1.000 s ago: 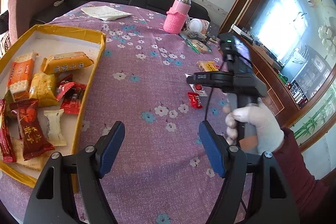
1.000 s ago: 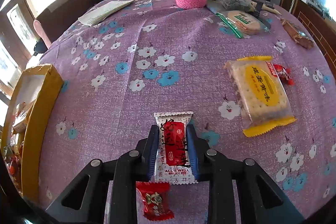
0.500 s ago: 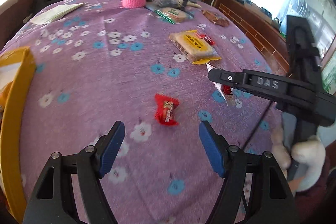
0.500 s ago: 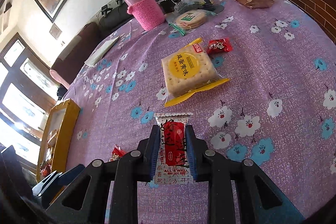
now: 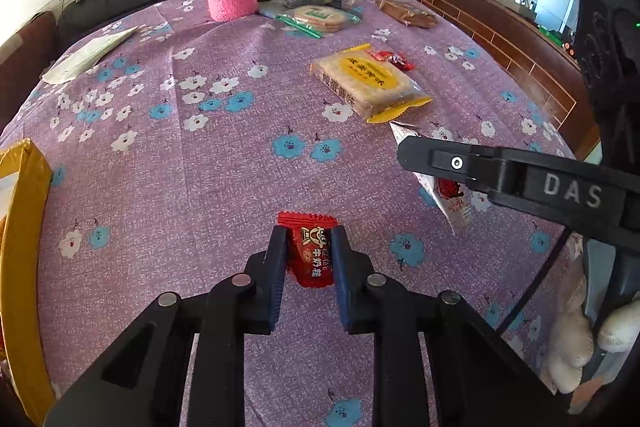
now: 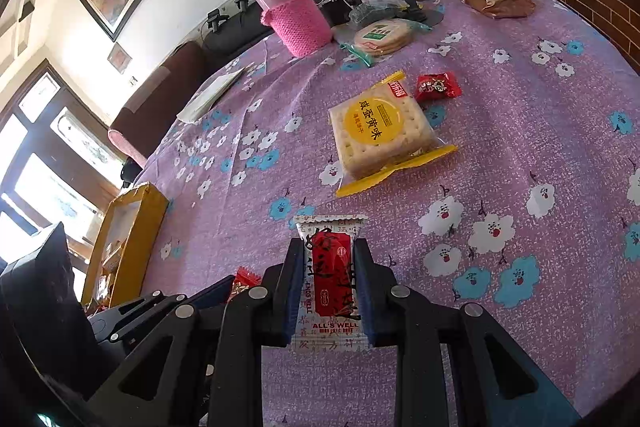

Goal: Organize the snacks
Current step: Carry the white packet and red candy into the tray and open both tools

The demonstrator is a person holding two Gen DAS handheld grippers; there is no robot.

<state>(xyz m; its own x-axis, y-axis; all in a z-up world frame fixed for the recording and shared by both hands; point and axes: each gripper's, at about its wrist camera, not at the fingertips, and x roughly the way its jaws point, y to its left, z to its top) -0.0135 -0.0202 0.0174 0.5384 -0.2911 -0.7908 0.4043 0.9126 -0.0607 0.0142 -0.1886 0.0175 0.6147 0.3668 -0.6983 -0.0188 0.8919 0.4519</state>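
"ALL'S WELL" packet (image 6: 331,279) sits clamped in right tongs (image 6: 329,291), marked "DAS".

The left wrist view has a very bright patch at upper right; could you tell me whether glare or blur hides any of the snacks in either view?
Left wrist view: the glare sits above the table edge; the red candy in the left gripper reads sharply. Right wrist view: windows blow out at left, yet the white-and-red packet and cracker pack stay legible, though fisheye bends the tablecloth.

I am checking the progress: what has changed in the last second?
The left gripper swung from the yellow tray to the red candy and shut on it. The right gripper still holds the white-and-red snack packet; the cracker pack stayed.
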